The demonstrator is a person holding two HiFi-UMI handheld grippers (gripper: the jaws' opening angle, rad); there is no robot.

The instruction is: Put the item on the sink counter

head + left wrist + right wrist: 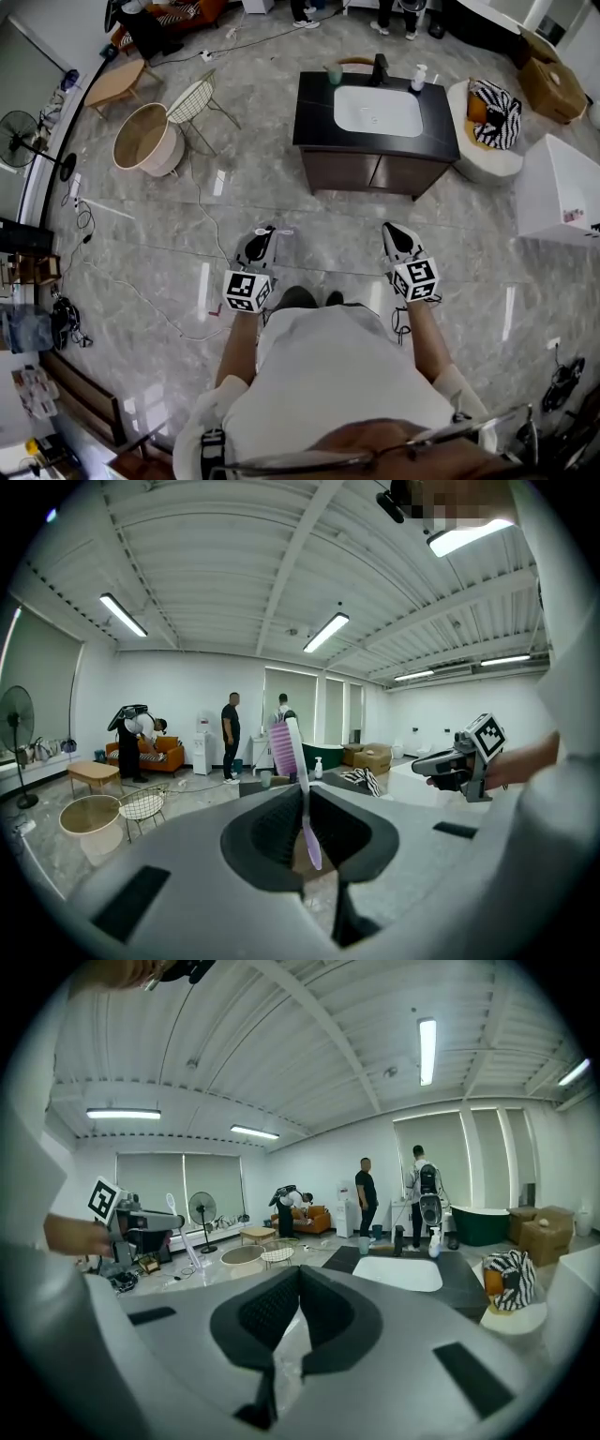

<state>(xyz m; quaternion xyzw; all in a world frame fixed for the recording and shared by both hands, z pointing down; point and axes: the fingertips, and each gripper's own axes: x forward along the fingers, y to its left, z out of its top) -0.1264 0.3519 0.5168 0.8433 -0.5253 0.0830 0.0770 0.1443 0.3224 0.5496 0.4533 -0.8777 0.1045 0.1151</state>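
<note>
My left gripper point(259, 244) point(305, 792) is shut on a purple and white toothbrush point(298, 775), whose bristled head sticks up past the jaws. The right gripper view shows that same toothbrush point(190, 1241) as a thin white stick. My right gripper point(394, 232) point(300, 1269) is shut with nothing between its pads. Both hang at about waist height over the marble floor. The sink counter point(314, 112) point(459, 1283) is a black-topped cabinet with a white basin point(377, 111), standing about a step ahead of me.
On the counter's back edge are a faucet point(380, 67), a green cup point(335, 75) and a soap bottle point(418, 78). A white armchair point(487, 141) stands to its right, a wire chair point(192, 101) and a round tub point(145, 141) to its left. Cables cross the floor. People stand far back.
</note>
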